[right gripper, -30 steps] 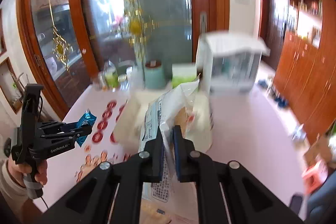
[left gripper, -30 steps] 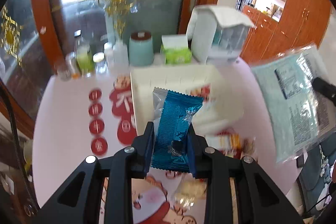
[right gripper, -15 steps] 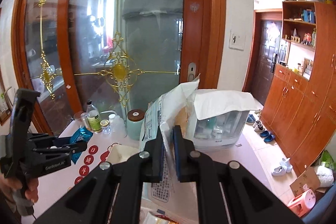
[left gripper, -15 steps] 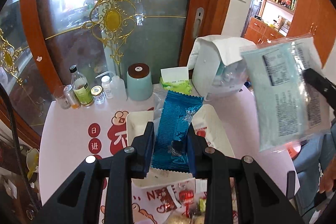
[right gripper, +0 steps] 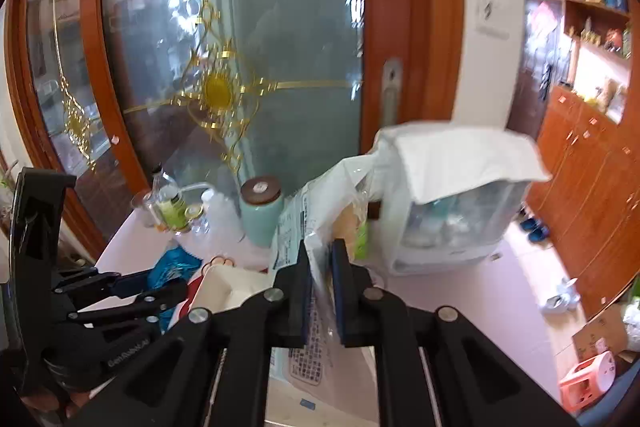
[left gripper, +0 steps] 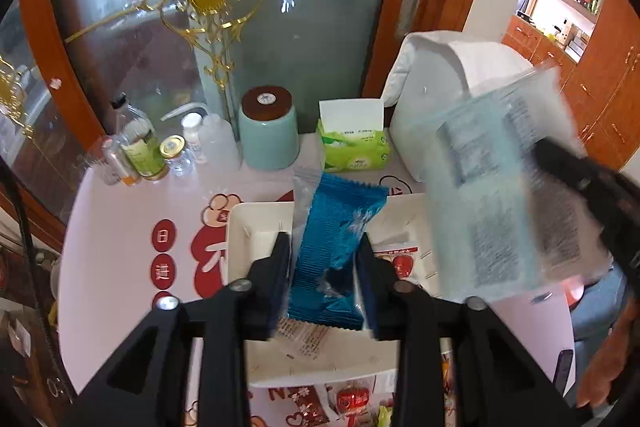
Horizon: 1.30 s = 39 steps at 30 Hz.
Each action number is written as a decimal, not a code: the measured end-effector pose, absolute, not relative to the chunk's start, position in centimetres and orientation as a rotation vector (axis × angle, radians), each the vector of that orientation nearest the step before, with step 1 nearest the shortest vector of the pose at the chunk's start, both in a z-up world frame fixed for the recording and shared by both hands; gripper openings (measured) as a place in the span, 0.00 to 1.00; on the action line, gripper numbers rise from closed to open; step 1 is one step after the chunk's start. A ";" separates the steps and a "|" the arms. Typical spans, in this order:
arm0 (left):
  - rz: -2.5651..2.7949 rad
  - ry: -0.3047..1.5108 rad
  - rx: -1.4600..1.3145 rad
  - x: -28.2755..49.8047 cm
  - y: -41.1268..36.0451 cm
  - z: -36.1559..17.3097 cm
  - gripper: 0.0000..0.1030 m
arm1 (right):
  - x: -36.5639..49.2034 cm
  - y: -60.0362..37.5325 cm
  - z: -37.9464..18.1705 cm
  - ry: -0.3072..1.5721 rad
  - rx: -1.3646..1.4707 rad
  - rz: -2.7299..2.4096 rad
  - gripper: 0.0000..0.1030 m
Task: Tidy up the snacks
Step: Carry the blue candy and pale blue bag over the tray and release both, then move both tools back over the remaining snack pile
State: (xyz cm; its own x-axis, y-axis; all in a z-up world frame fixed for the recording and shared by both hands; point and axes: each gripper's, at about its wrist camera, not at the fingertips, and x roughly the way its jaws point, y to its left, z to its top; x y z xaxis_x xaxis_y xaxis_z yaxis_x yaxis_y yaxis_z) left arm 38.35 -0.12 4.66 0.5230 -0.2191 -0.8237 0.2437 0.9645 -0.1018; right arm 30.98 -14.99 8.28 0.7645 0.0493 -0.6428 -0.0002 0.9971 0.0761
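My left gripper (left gripper: 322,247) holds a blue foil snack packet (left gripper: 336,235) upright over the white tray (left gripper: 256,227). Its jaws are opening, but the pads still touch the packet's sides. My right gripper (right gripper: 322,259) is shut on a clear snack bag with printed labels (right gripper: 296,223), and its jaws are starting to open too. In the left wrist view that bag (left gripper: 500,187) hangs blurred over the tray's right side, with the right gripper (left gripper: 552,155) behind it. A red-and-white packet (left gripper: 400,259) lies in the tray. The right wrist view shows the left gripper (right gripper: 168,283) at lower left, over the tray (right gripper: 224,283).
A teal jar (left gripper: 268,135), a green tissue pack (left gripper: 352,147), bottles (left gripper: 148,147) and a cloth-covered white appliance (left gripper: 440,87) line the table's far edge, before a glass door. Loose snacks (left gripper: 352,399) lie at the near edge. A hand (right gripper: 40,403) grips the left tool.
Both grippers have moved forward over the table toward the door. The tray now lies under the left fingers. The clear bag has swung in over the tray's right side. Left jaws stand slightly wider.
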 end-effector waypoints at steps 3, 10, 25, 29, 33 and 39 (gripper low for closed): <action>-0.213 0.987 0.010 39.1 0.3 3.5 0.91 | 32.6 -14.5 5.8 0.767 0.059 0.029 0.16; -0.170 1.023 -0.058 39.7 2.0 1.6 0.91 | 32.6 -14.0 3.2 0.814 -0.017 0.038 0.44; -0.170 0.979 -0.020 34.9 0.9 4.2 0.91 | 30.0 -14.6 3.9 0.815 0.022 0.031 0.46; -0.181 0.975 -0.014 33.1 0.7 5.1 0.91 | 28.3 -14.4 4.5 0.801 0.021 0.016 0.46; -0.190 0.953 0.014 30.6 0.4 6.0 1.00 | 26.3 -14.3 5.0 0.786 0.026 0.003 0.47; -0.197 0.918 0.044 26.8 0.0 7.8 1.00 | 22.3 -14.1 6.0 0.760 0.041 -0.021 0.53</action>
State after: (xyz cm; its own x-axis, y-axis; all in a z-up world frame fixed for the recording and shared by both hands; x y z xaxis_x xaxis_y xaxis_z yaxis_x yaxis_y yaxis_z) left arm 26.85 -0.04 7.78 0.5905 -0.1508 -0.7928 0.1879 0.9811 -0.0466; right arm 22.29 -14.09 6.02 0.7246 -0.0041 -0.6892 0.0340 0.9990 0.0298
